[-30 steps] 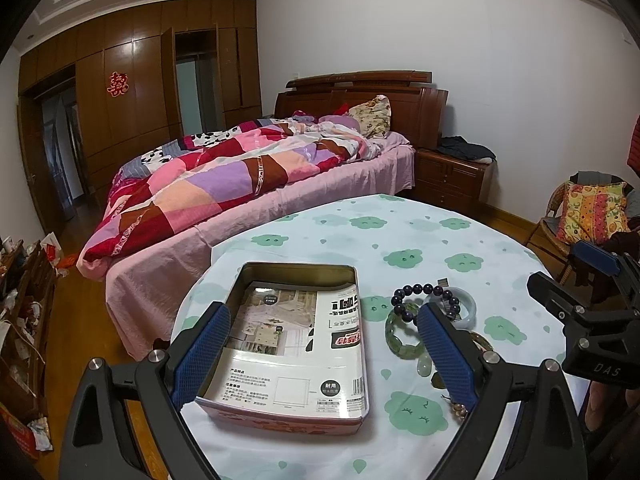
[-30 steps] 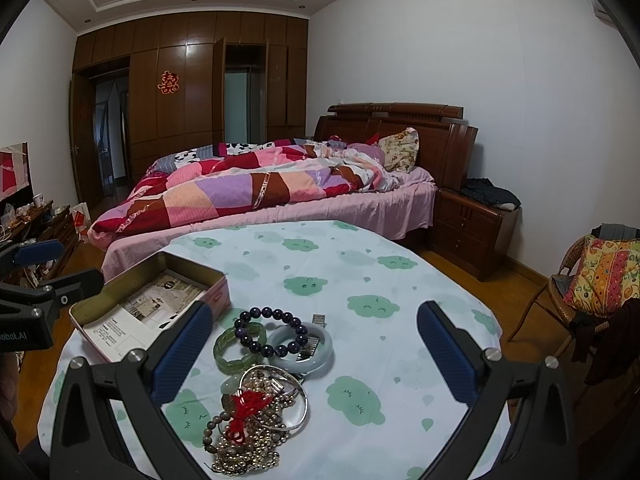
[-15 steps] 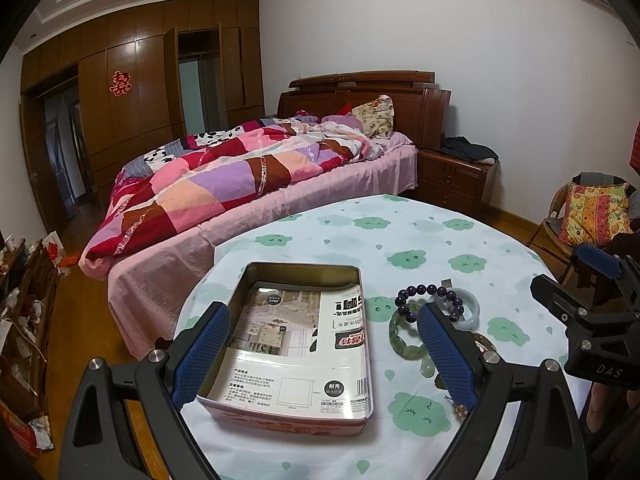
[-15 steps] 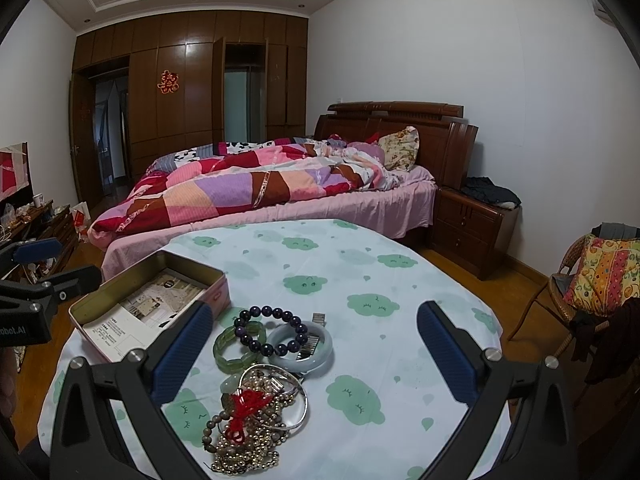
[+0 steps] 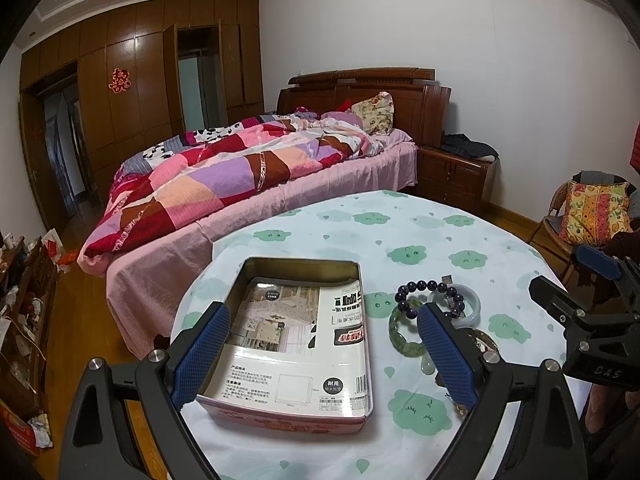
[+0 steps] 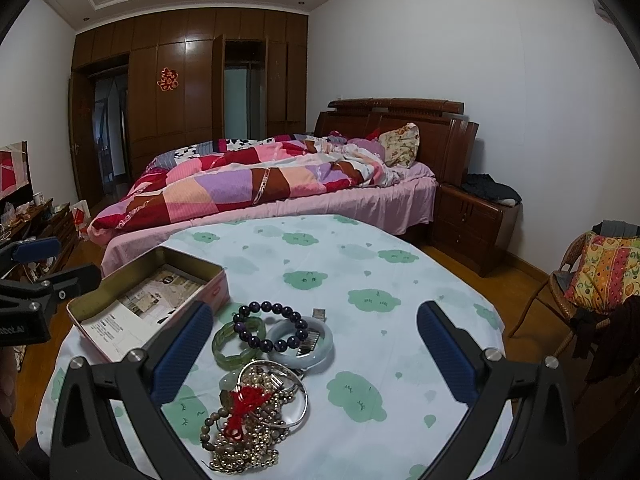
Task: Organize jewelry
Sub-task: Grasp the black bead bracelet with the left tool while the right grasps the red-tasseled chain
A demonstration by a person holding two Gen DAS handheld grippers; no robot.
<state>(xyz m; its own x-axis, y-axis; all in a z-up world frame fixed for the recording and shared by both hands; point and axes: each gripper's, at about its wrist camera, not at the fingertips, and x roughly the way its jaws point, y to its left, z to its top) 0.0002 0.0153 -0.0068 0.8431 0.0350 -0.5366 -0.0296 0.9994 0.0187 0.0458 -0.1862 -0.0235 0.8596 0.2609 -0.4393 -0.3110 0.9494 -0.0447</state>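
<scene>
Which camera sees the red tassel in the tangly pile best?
The right wrist view: the red tassel lies in plain sight atop the jewelry pile. In the left wrist view it is not visible; the left gripper's right finger covers most of the pile.

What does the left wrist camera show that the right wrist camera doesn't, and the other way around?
Only the left wrist view looks straight down into the open tin, showing the whole printed sheet lining it. Only the right wrist view shows the tangled pile of chains and beads with its red knot. Both show the dark bead bracelet, green bangle, pale bangle and cloud-print tablecloth.
</scene>
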